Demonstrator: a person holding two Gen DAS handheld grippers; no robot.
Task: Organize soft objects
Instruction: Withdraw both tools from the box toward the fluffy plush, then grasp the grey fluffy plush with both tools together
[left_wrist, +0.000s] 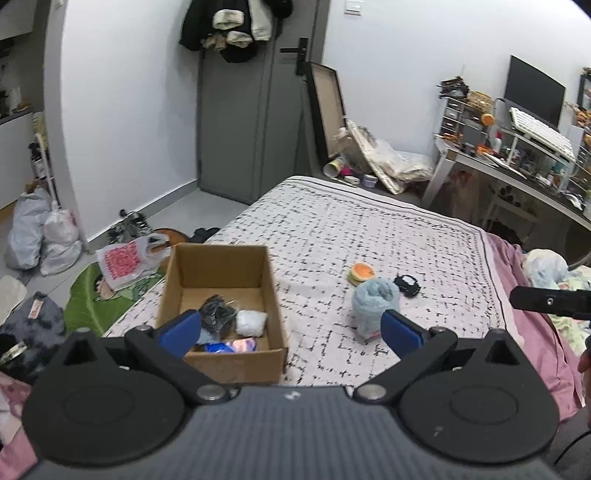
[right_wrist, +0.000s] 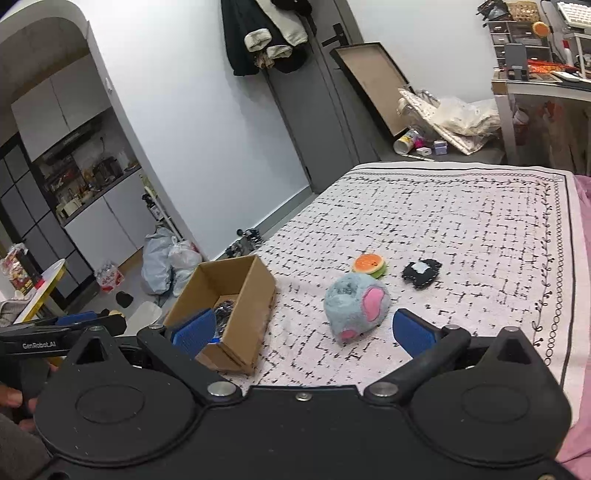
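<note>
Left hand-held gripper (left_wrist: 290, 329): jaws spread wide, blue pads (left_wrist: 183, 329) apart, nothing between them. Right hand-held gripper (right_wrist: 303, 329): jaws likewise wide apart, blue pads (right_wrist: 413, 331) bare. Both held level, pointing forward, side by side.

Brown box (left_wrist: 221, 295), blue-pink plush (right_wrist: 356, 308), black-checked white blanket (right_wrist: 461, 229).

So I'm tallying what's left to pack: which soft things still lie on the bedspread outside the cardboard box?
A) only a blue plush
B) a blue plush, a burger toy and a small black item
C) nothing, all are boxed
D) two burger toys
B: the blue plush, the burger toy and the small black item all lie on the bedspread, to the right of the cardboard box.
</note>
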